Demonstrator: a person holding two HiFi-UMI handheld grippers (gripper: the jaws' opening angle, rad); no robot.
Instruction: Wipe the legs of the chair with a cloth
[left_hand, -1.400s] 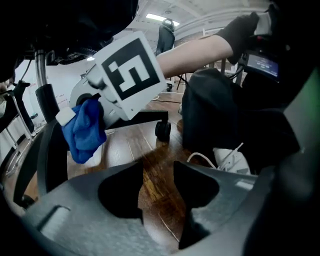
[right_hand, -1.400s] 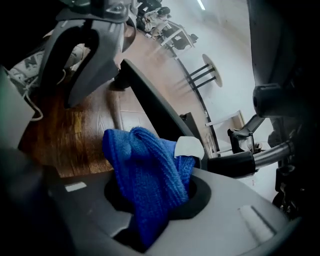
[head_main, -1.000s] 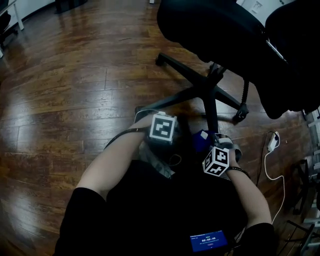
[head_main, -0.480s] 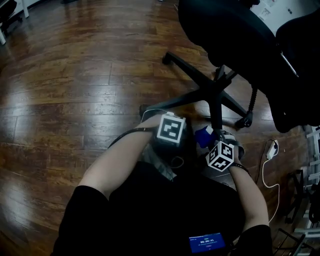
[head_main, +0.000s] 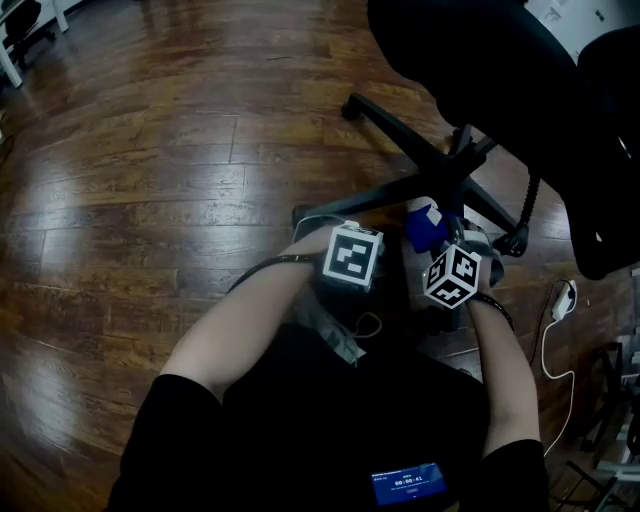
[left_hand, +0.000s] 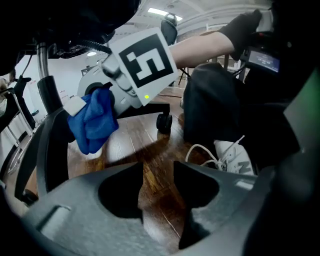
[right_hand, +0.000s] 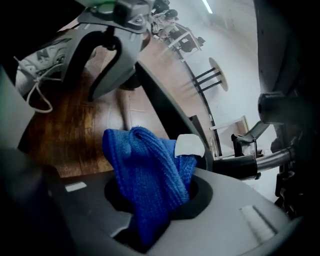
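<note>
We see the right gripper (right_hand: 152, 207) with its fingers clamped on a bunched blue cloth (right_hand: 145, 170), held just beside a black chair leg (head_main: 375, 197) near the centre post, above the wooden floor (head_main: 150, 150); whether cloth and leg touch, we cannot tell. The left gripper (left_hand: 157, 185) hangs close by; its fingers stand slightly apart with nothing between them.

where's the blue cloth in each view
Head view: the blue cloth is right of centre, at the tip of the right gripper, beside the chair base.
Left gripper view: upper left, bunched at the right gripper's tip.
Right gripper view: lower centre, clamped between the jaws.
Shared landmark: the black chair base.
</note>
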